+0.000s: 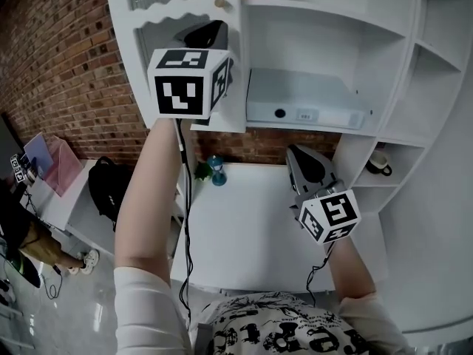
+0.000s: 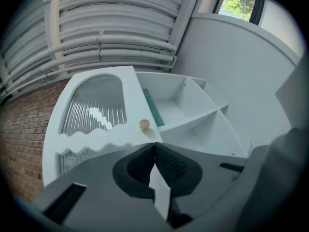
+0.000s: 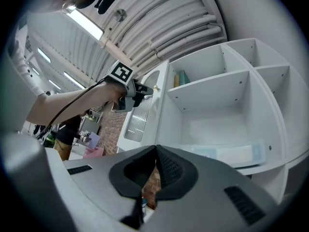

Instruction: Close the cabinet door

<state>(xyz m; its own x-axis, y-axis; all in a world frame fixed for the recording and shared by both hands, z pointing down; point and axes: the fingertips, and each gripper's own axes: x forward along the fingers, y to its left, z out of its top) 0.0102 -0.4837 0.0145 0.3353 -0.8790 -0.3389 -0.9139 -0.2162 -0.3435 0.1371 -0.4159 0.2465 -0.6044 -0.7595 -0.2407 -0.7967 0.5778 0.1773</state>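
We see the white cabinet door (image 1: 148,17) at the upper left, beside open shelves (image 1: 325,21). It appears to stand out from the cabinet front, with its ribbed glass panel and small wooden knob (image 2: 144,124) facing us. The left gripper (image 2: 154,146) is raised to the door just below the knob. Its jaws are pressed together with nothing between them, and we cannot tell whether the tips touch the door. The right gripper (image 3: 156,151) hangs low over the white desk (image 1: 244,220), jaws likewise together and empty. To close the door well, we judge it best to push with the closed tips near the knob edge — far from the hinge — and follow the arc slowly, so that the door seats without bouncing.
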